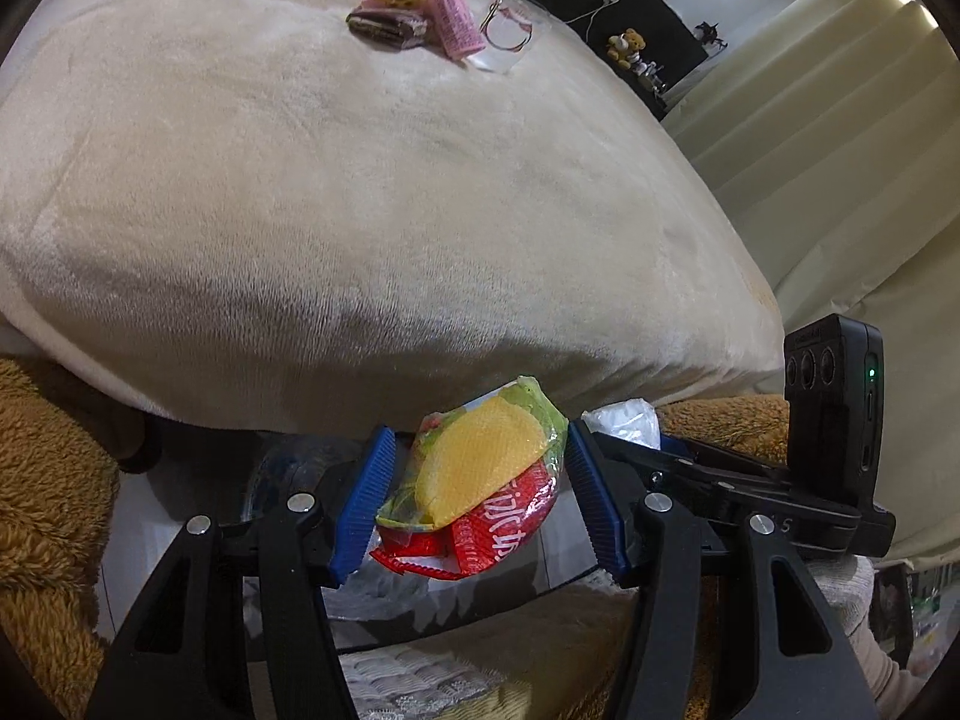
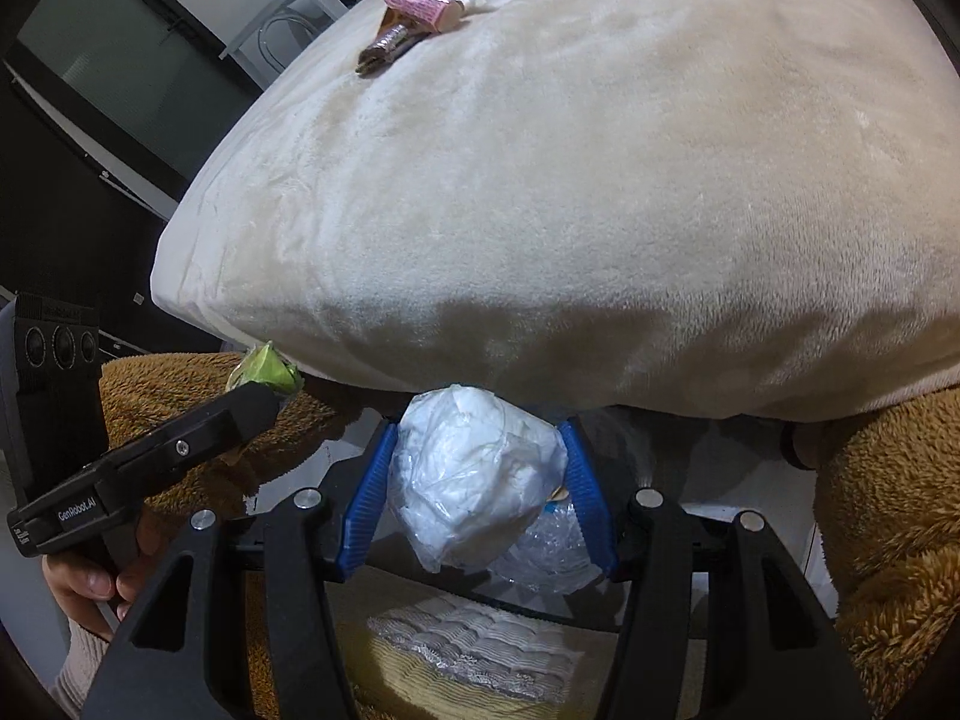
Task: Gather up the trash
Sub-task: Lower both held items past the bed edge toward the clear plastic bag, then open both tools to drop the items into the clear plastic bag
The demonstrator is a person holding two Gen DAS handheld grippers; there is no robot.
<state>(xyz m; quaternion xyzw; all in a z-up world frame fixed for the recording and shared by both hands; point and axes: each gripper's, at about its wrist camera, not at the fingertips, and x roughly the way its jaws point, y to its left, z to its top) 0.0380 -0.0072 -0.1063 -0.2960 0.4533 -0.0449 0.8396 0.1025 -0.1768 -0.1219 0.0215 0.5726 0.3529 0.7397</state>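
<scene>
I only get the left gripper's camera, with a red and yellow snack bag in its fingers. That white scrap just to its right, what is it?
Observer: A crumpled white plastic bag, pinched in the right gripper.
Operator: Is anything under that gripper?
Observer: Yes, clear crinkled plastic lies just below the white bag.
Operator: What is off to my left, past the bed?
Observer: A large dark screen on the wall, and a white metal frame beyond the bed.
Operator: Who holds my gripper?
Observer: A hand grips the left gripper's handle.
</scene>
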